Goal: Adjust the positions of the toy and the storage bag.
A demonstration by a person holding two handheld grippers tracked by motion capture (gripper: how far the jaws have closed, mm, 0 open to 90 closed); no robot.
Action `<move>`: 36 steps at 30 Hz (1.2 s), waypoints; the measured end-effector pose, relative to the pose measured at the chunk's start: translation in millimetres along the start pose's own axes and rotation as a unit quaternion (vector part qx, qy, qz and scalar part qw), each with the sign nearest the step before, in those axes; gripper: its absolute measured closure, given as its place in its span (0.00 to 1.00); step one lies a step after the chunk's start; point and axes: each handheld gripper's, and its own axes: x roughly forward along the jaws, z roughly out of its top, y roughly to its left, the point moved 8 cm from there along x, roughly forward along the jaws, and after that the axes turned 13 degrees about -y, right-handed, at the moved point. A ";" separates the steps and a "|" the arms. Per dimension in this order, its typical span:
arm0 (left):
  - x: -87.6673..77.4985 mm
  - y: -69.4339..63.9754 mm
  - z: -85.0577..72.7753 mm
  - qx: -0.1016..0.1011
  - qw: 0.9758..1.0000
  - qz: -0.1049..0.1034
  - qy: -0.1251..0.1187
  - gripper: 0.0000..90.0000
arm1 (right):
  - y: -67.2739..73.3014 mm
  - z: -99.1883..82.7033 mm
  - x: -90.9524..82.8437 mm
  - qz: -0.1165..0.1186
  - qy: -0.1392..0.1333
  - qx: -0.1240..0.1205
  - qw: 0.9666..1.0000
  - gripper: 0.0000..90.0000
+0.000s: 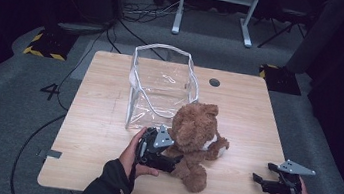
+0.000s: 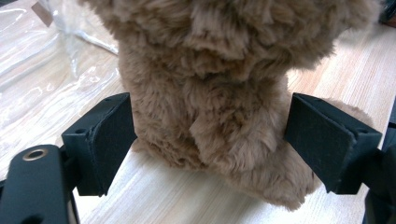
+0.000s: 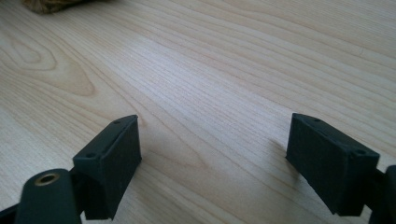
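A brown teddy bear [image 1: 196, 133] sits upright on the wooden table [image 1: 96, 117], just in front of a clear plastic bag [image 1: 160, 83] that stands open. My left gripper [image 1: 175, 161] is at the bear's lower left side. In the left gripper view, the gripper [image 2: 210, 140] is open with its jaws straddling the bear's body [image 2: 210, 79], and the pads [image 2: 109, 140] sit at the fur on both sides. My right gripper [image 1: 263, 174] hovers low near the table's front right corner. It is open [image 3: 212, 140] over bare wood, with a bit of brown fur [image 3: 46, 4] far off.
A round cable hole [image 1: 214, 82] lies at the table's back right. A white desk frame [image 1: 214, 7] and cables [image 1: 141, 12] lie on the floor behind. Yellow-black striped bases [image 1: 45, 45] flank the table's far corners.
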 end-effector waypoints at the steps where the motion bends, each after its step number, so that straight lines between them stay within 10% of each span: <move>1: 1.3 0.0 0.3 -0.001 1.000 0.001 0.000 0.18 | 0.0 0.0 0.0 0.000 0.000 0.000 1.000 0.20; 30: 44.9 -2.0 11.0 -0.046 0.998 0.042 -0.024 0.17 | 0.0 0.0 0.0 0.000 0.000 0.000 1.000 0.20; 36: 56.1 -0.6 5.0 -0.030 0.998 0.056 -0.008 0.13 | 0.0 0.0 0.0 0.000 0.000 0.000 1.000 0.20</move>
